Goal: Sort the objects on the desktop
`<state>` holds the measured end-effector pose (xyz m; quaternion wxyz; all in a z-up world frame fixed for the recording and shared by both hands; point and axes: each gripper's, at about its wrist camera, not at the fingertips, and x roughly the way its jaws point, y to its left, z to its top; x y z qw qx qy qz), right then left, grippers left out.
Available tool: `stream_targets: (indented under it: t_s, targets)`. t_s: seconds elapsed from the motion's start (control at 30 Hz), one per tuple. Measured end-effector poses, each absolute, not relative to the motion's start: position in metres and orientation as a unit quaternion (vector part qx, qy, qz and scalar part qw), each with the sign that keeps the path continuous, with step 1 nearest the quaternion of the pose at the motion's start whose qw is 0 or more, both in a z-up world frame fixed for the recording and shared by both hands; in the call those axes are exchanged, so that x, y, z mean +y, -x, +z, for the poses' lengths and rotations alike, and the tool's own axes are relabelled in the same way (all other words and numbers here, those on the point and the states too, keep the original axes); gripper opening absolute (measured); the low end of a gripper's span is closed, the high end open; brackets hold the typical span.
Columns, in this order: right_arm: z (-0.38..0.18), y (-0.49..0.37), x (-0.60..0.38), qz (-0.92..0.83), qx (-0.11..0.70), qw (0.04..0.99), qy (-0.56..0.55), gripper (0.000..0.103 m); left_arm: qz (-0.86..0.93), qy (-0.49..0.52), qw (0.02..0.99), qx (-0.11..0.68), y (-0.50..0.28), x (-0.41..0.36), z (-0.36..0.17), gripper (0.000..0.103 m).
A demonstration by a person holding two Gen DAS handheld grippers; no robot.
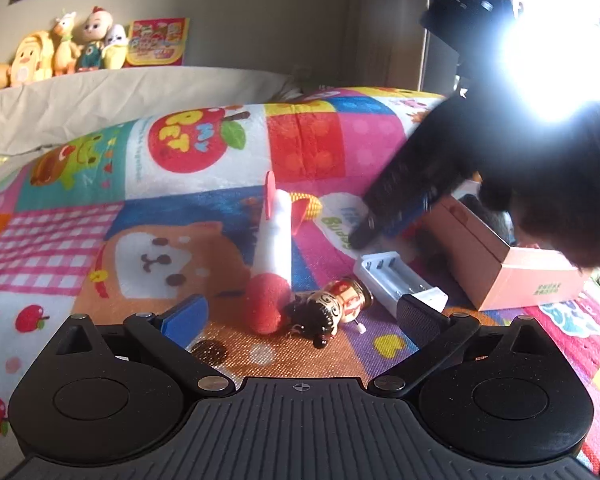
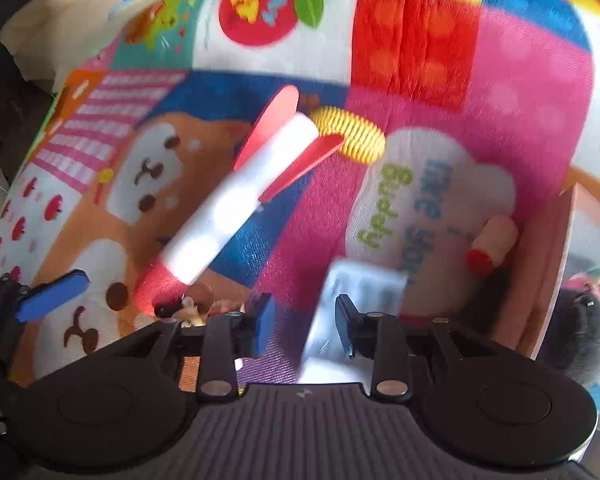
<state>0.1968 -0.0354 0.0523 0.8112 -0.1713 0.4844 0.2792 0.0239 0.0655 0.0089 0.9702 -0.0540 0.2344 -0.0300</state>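
Hard daylight pours from the window (image 1: 560, 60) at upper right of the left wrist view — blown out to white, its flare turning the right gripper (image 1: 364, 232) beneath it into a smeared black silhouette. The quilt (image 1: 180, 216) is bright. Both views bow at the edges; the right wrist view is motion-blurred throughout — the foam rocket (image 2: 240, 200) smeared.

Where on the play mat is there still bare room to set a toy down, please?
The mat is bare left of the foam rocket, over the bear print, and beyond it on the apple and red squares. It is crowded lower right, where the doll, white battery holder, pink box and right tool cluster.
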Motion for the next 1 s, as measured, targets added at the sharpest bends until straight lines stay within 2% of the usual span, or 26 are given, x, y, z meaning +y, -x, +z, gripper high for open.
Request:
stream_targets:
  t_s: [0.07,0.23,0.4,0.47,0.5,0.6,0.73,1.0]
  targets:
    - [0.058,-0.210,-0.038,0.252,0.475,0.827,0.162,0.038,-0.031,0.055,0.971,0.231,-0.023,0.066,0.009,0.103]
    - [0.056,-0.236,-0.046,0.216,0.476,0.837,0.159,0.037,-0.034,0.070,0.970,0.232,-0.024,0.071,0.009,0.103]
    - [0.051,-0.247,-0.047,0.155,0.425,0.860,0.235,0.026,-0.032,0.069,0.970,0.232,-0.023,0.070,0.009,0.103]
    - [0.033,-0.266,-0.041,0.137,0.442,0.850,0.252,0.011,-0.032,0.070,0.970,0.232,-0.023,0.071,0.008,0.103]
    - [0.027,-0.269,-0.037,0.131,0.443,0.846,0.267,0.009,-0.031,0.071,0.970,0.232,-0.024,0.072,0.008,0.103]
    - [0.014,-0.272,-0.027,0.109,0.417,0.843,0.320,0.009,-0.032,0.075,0.969,0.233,-0.024,0.073,0.008,0.103]
    - [0.013,-0.274,-0.026,0.106,0.417,0.837,0.339,0.009,-0.032,0.080,0.968,0.234,-0.024,0.075,0.008,0.103]
    - [0.033,-0.224,-0.043,0.188,0.477,0.802,0.307,0.008,-0.031,0.082,0.968,0.234,-0.024,0.075,0.008,0.103]
